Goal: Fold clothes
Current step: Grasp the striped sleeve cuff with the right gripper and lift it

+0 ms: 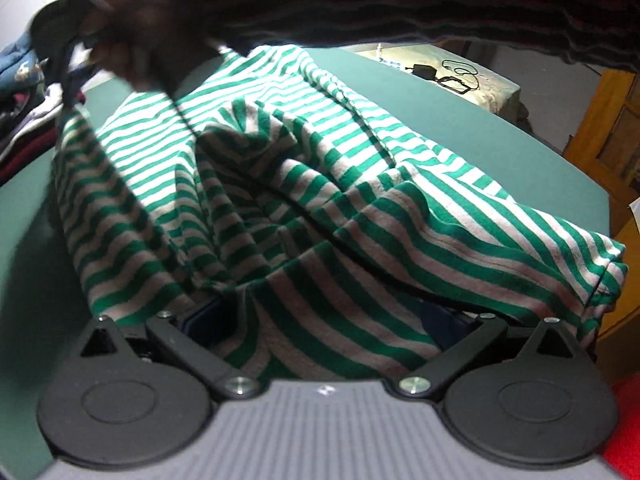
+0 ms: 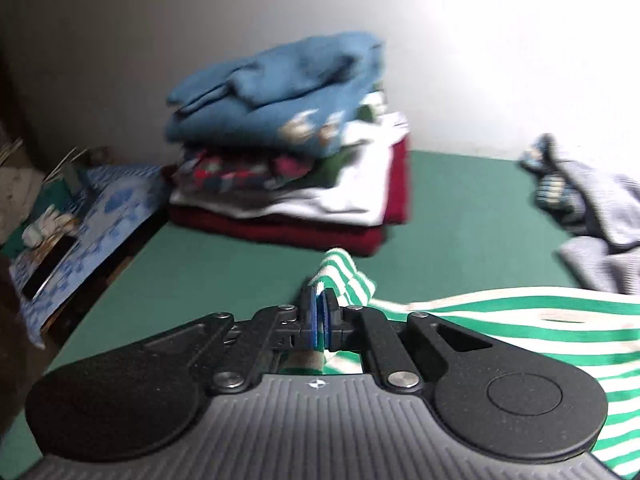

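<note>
Fabric of the green-striped shirt is pinched between the pressed-together right gripper, a corner poking out just ahead. The left gripper stands spread, cloth draped loose between its fingers; lifting now could leave that side sagging and skew the fold.

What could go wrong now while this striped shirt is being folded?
1. The right gripper pinches only a small corner of the striped shirt, so the cloth may slip out.
2. The left gripper has its jaws open with cloth draped over them; it may close on several layers.
3. The right gripper is near the folded stack, so a wide swing could knock it.
</note>
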`<act>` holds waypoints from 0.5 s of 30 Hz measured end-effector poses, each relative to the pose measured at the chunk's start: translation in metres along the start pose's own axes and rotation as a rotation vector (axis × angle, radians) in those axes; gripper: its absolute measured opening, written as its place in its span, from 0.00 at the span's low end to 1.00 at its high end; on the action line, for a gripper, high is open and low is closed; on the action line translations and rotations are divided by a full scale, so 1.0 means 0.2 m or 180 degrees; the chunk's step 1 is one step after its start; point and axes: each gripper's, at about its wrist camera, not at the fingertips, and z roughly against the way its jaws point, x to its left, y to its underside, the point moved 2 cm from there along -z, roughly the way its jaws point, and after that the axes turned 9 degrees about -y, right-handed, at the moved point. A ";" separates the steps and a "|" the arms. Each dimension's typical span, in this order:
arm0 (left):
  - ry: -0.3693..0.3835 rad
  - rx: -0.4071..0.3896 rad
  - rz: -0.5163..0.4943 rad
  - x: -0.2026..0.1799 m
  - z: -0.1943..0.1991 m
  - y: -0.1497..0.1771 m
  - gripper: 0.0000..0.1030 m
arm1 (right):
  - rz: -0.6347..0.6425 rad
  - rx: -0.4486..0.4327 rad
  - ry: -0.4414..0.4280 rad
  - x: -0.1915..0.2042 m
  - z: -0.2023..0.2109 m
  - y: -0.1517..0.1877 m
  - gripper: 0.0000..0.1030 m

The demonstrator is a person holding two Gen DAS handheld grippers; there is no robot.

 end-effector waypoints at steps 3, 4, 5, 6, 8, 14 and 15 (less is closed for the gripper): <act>-0.0004 -0.0034 -0.0047 -0.01 -0.01 0.00 0.99 | -0.0178 0.0166 0.0188 -0.15 -0.04 0.05 0.11; -0.0013 -0.0043 -0.0065 -0.01 -0.01 0.01 0.99 | -0.0336 0.0182 0.0195 -0.20 -0.05 0.06 0.15; -0.0022 -0.0052 -0.0083 -0.02 -0.01 0.01 0.99 | -0.0496 0.0111 0.0203 -0.25 -0.03 0.06 0.20; -0.0023 -0.0069 -0.0082 -0.02 0.00 0.01 0.99 | -0.0603 0.0052 0.0225 -0.28 -0.01 0.07 0.21; -0.0026 -0.0101 -0.0073 -0.02 0.00 0.02 0.99 | -0.0754 -0.0024 0.0237 -0.31 0.01 0.08 0.23; -0.0080 -0.0221 -0.0048 -0.03 -0.01 0.05 0.99 | -0.1027 -0.0204 -0.0041 -0.28 -0.07 0.03 0.40; -0.0089 -0.0230 -0.0051 -0.04 -0.01 0.05 0.99 | -0.1072 -0.0249 -0.0051 -0.27 -0.10 0.02 0.40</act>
